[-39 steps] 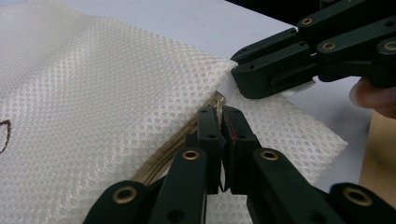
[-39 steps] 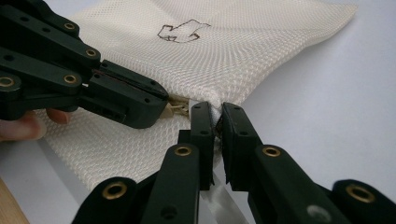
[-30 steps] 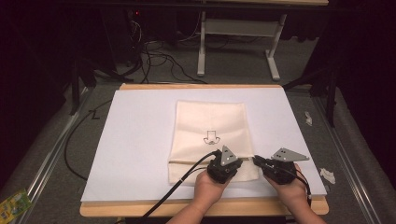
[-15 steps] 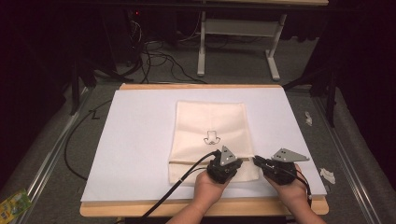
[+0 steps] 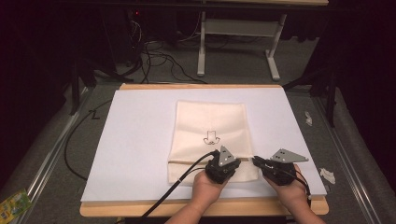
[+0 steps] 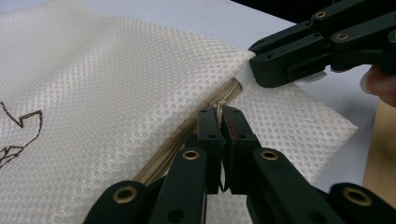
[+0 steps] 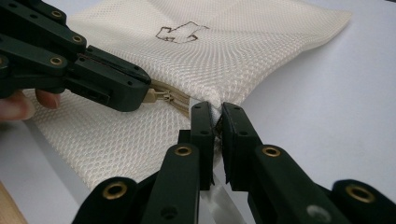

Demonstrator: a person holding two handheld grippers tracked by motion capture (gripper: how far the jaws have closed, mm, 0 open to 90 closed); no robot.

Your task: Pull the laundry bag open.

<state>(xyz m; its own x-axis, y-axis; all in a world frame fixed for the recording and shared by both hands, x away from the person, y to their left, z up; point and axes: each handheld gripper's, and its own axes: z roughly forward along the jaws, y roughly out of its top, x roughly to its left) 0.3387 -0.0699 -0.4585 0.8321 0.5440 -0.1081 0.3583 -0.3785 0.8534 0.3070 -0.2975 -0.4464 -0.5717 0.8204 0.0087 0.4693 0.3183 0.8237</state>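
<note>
A cream mesh zipper bag (image 5: 210,126) with a small brown line drawing lies flat on the white sheet (image 5: 135,140). Its zipper (image 6: 177,149) runs across the end nearest the person. My left gripper (image 6: 220,122) is shut on the zipper pull (image 7: 161,95) close to the bag's right edge; from above it sits at the bag's near right corner (image 5: 236,162). My right gripper (image 7: 217,119) is shut on the bag's right edge, where a white tab (image 6: 243,74) marks the zipper's end. The two grippers' tips are a short gap apart (image 5: 254,160).
The sheet covers a wooden table whose front edge (image 5: 140,209) is just under the hands. Crumpled white scraps (image 5: 327,175) lie on the grey floor to the right, a green packet (image 5: 14,205) at bottom left. Cables and a white desk frame (image 5: 233,32) stand beyond the table.
</note>
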